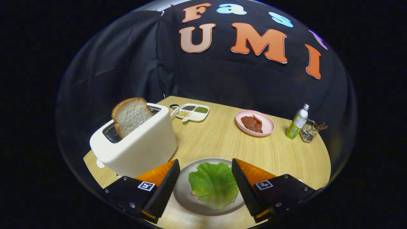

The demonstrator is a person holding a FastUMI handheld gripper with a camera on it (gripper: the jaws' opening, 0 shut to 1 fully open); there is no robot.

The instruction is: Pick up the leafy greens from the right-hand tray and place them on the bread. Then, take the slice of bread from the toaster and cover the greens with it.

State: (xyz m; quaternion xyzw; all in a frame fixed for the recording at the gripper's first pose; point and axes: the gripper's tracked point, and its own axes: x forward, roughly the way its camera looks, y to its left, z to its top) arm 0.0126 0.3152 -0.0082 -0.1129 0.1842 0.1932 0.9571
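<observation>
Right now, in the gripper view, your gripper [206, 178] hangs with its fingers spread wide and holding nothing. Between them, on the grey plate [184, 190], the leafy greens [213, 185] lie flat on the bread [236, 197], of which only a thin crust edge peeks out at the leaf's sides. By the look of it the first half of the job is done.

What matters for your next move is the slice of bread [132, 115] standing up out of the toaster [140, 143]. It sits ahead of the fingers and off to the left, just beyond the left finger, the toaster's body close beside the plate. The slice leans a little, its broad face turned toward you and its long axis running along the slot, so you would probably need to turn the fingers to close across its thin sides.

Farther off on the table [222, 140] stand a divided dish of seeds [192, 112], a pink plate with meat [255, 123] and a green bottle [297, 122]; its label is too small to read.
</observation>
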